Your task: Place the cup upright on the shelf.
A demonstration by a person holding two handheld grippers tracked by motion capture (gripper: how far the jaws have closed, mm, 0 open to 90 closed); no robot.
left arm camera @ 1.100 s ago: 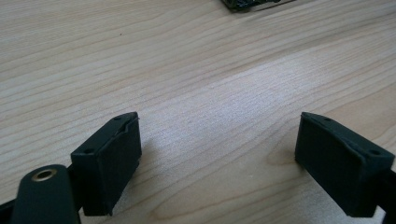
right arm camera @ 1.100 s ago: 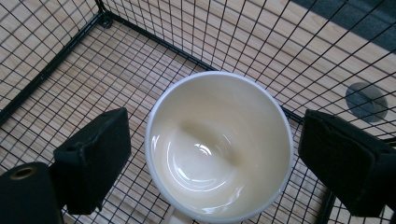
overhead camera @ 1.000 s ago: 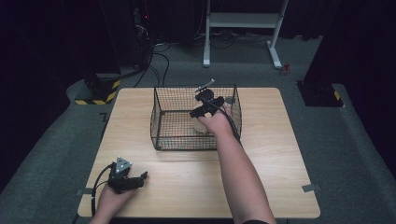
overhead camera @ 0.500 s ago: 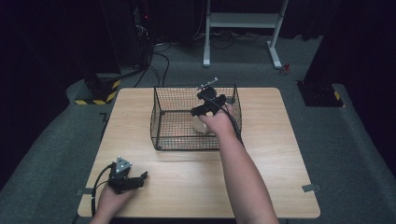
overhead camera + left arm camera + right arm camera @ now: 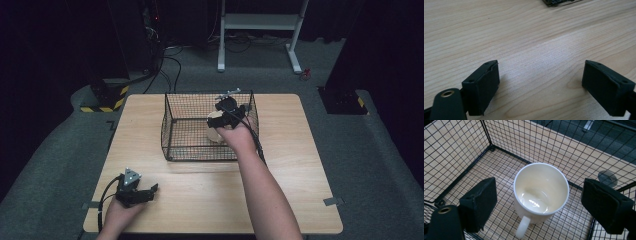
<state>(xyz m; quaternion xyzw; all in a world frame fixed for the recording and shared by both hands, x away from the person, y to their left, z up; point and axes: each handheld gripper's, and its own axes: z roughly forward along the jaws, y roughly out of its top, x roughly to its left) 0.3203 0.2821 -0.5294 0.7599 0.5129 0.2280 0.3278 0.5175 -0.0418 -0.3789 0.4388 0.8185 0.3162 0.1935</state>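
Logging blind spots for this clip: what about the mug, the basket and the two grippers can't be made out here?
- Mug: in the high view the right hand covers most of it, handle included.
- Wire basket: its near wall is cut off by the right gripper view's lower edge.
- Dark object at the top edge of the left gripper view: cut off, unidentifiable.
- Left gripper: too small in the high view to read its jaws.

The black wire basket (image 5: 172, 130) stands on the far middle of the wooden table (image 5: 300, 165); its mesh walls bar any sideways way in, so only the open top gives passage. Inside, an upright white mug (image 5: 541, 192) takes up the floor near the right wall, leaving free mesh floor toward the left wall and far corner. The right gripper (image 5: 540, 202) hangs over the mug, jaws apart and just closing slightly, nothing pressed between them. The tabletop around the left gripper (image 5: 137, 194) lies bare.
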